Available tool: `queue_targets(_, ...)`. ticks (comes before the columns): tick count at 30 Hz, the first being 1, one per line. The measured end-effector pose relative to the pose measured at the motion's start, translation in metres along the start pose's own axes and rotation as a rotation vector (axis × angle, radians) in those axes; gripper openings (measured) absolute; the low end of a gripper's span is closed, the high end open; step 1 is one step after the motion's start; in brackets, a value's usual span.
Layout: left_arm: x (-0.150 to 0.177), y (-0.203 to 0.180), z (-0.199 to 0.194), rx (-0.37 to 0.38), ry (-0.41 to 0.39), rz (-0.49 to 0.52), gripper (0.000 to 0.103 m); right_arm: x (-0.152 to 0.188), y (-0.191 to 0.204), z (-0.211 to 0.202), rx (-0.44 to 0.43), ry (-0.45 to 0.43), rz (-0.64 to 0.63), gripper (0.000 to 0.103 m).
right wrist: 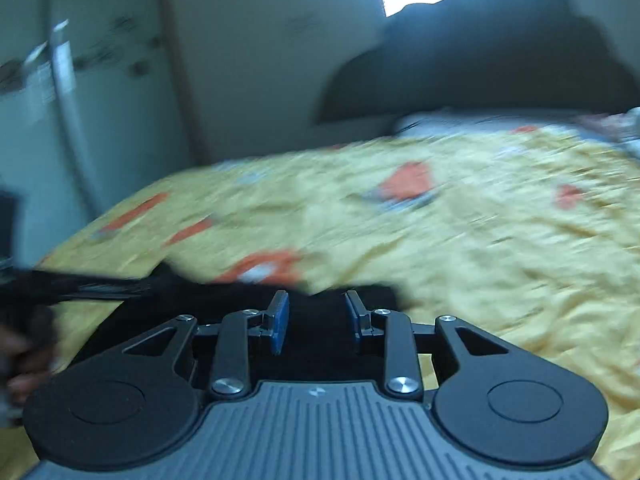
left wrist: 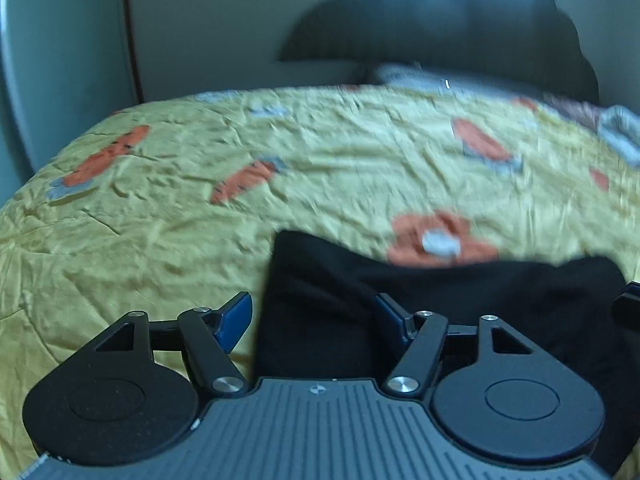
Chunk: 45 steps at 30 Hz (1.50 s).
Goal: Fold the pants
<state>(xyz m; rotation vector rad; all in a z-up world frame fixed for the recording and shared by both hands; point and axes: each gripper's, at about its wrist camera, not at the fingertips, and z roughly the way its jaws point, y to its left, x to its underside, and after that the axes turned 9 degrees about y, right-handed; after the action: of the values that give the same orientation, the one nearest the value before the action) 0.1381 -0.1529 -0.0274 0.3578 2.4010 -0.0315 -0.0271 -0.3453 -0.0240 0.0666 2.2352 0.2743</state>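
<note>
Left hand-held gripper (left wrist: 314, 316) gapes wide over black pants (left wrist: 460, 304); right hand-held gripper (right wrist: 316, 320) open, empty; no legible writing.

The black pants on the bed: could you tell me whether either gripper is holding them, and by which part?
Neither holds them. The left gripper and the right gripper are both open over the black pants, clamping no cloth.
</note>
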Motion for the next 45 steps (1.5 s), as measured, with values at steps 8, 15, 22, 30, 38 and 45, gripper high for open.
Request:
queue_targets(8,0.008,0.002,-0.015,0.011,0.003,0.003,0.078,0.002,0.013,-0.006,0.084,-0.017,-0.016,0.03)
queue_targets(15,0.033,-0.002,-0.033,0.057,0.022,0.009,0.085,0.02,0.034,-0.003,0.064,0.034,-0.055,0.03)
queue_targets(22,0.049,-0.007,-0.029,0.012,-0.007,0.015,0.095,0.03,0.028,0.005,0.047,0.014,-0.012,0.03)
queue_targets(30,0.054,-0.007,-0.029,-0.006,-0.029,0.013,0.099,0.039,0.026,0.005,0.038,-0.027,-0.021,0.03)
queue_targets(38,0.054,-0.007,-0.029,-0.006,-0.031,0.019,0.1,0.04,0.025,0.003,0.029,-0.034,-0.018,0.03)
queue_targets(45,0.048,0.021,-0.036,0.163,0.012,0.063,0.098,0.032,-0.012,-0.022,-0.093,-0.062,0.141,0.08)
